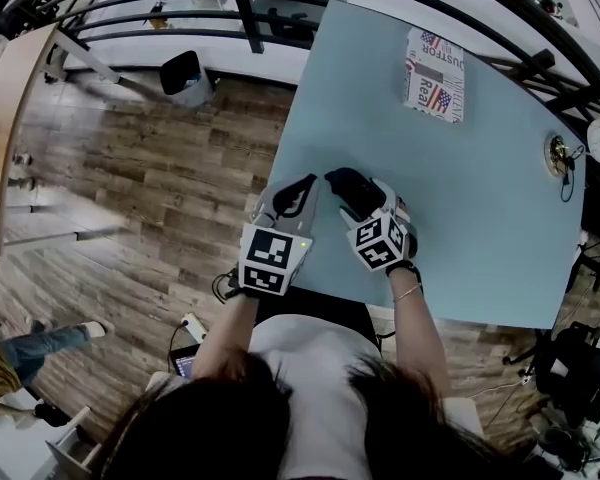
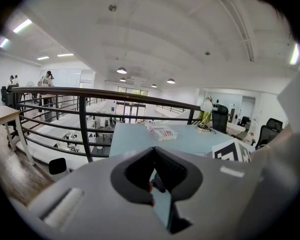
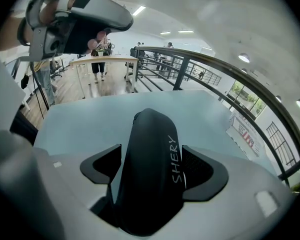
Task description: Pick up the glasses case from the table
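The black glasses case (image 1: pixel 348 184) with white lettering lies lengthwise between the jaws of my right gripper (image 1: pixel 360 198), which is shut on it over the near part of the light blue table (image 1: pixel 480 218). In the right gripper view the case (image 3: pixel 150 149) fills the gap of the right gripper (image 3: pixel 152 165), both pads pressing its sides. I cannot tell whether the case touches the tabletop. My left gripper (image 1: pixel 298 192) hovers just left of the case at the table's left edge, its jaws together with nothing between them. In its own view, the left gripper (image 2: pixel 154 152) points toward the far railing.
A printed packet with flag marks (image 1: pixel 435 74) lies at the table's far end, also in the left gripper view (image 2: pixel 161 131). A small gold lamp base (image 1: pixel 558 154) sits at the right edge. Black railing (image 1: pixel 250 8) runs behind the table. A dark bin (image 1: pixel 185 76) stands on the wooden floor.
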Tool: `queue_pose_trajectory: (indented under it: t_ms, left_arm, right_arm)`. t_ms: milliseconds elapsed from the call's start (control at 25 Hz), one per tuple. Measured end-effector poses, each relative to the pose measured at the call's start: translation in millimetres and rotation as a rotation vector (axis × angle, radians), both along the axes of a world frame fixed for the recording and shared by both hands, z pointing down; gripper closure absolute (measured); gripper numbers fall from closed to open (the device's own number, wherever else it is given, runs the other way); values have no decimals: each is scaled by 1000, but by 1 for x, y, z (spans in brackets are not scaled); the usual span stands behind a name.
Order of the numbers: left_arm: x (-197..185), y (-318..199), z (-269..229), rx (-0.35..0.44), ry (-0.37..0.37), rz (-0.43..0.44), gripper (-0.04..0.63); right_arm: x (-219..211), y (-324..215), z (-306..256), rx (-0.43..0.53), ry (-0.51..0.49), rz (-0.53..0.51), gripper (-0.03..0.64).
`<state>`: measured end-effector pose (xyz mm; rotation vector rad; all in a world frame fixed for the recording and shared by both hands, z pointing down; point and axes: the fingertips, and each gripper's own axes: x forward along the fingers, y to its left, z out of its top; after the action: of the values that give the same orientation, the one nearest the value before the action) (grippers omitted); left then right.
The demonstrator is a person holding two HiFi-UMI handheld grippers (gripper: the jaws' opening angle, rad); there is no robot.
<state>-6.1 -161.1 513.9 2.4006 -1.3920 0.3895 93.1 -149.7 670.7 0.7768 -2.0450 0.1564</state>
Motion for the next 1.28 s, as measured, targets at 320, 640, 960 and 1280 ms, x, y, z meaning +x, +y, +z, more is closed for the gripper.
queue_pose_trajectory:
  t_ms: [320,640,960,1280]
  left_arm:
    - [-5,3,4,-8,1,-13,538]
    - [-7,1,4,-8,-1,-26,538]
    - [-7,2,3,-8,-1,-29,538]
    - [-8,3,3,-7,-3,-32,538]
  right_arm:
    - [-1,-1,7,-26,20,-15,264]
    - [0,-2,9,-53,8,-24,264]
    - [0,-2,9,-75,-10,-18,264]
    - [-1,-2,11,-90,10,-31,273]
